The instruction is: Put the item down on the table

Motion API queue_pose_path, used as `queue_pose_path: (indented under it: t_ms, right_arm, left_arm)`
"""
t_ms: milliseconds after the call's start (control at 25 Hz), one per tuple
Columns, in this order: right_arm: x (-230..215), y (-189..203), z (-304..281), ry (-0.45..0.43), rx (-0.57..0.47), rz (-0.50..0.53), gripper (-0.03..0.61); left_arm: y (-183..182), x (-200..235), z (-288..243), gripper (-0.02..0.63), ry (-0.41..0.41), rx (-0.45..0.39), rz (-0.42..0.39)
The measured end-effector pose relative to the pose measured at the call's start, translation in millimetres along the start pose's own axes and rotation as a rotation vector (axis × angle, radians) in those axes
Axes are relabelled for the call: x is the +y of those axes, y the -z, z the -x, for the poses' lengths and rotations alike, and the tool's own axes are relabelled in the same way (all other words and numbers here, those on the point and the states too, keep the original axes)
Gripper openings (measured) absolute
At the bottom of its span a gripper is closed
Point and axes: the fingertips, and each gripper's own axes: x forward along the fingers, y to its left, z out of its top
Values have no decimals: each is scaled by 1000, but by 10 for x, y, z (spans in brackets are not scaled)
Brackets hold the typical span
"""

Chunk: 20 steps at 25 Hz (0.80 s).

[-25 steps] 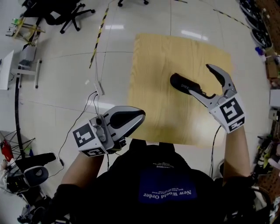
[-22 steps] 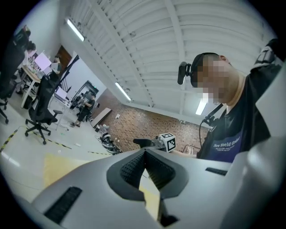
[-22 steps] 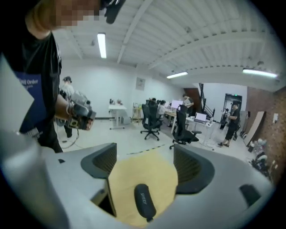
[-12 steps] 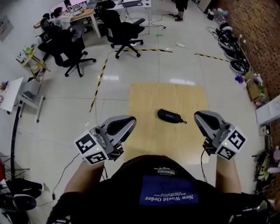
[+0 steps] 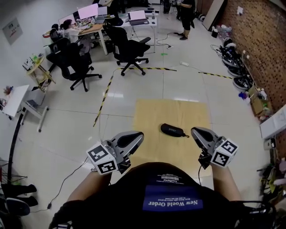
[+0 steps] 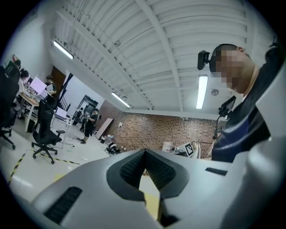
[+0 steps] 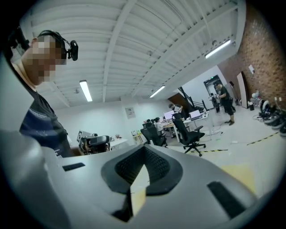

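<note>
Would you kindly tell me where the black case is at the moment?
In the head view the black case lies near the middle of the wooden table, between the left tool and the right tool, nearer the right one.

I am observing two black office chairs (image 5: 129, 47) standing on the tiled floor (image 5: 58, 129) near a desk (image 5: 96, 27) carrying monitors. A yellow-black tape strip (image 5: 103, 99) is running across the tiles. A person (image 5: 185, 12) is standing at the far end, left of the brick wall (image 5: 263, 40). Ceiling tube lights (image 6: 201, 91) are glowing overhead in both gripper views.
</note>
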Motion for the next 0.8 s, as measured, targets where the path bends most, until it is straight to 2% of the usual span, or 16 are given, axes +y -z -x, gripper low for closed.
queue_pose_path:
  t_ms: [200,360,640,800]
  right_arm:
    - [20,-74,-120,-24,25,47,-12]
    - [133,73,-61,-35,28,71,-12]
    - [36,-101,-159,-54,40,78,-12]
    - [103,-21,-123,-57,38,81,-12]
  left_arm:
    - [-56,7,-16,-8,-6,1,-3]
    - [79,-94,92,-8,-10,-3,-15]
    - [-88,8,1,-8,-32,-13,1]
    - [-10,-41,69,-8,-33,-16,5]
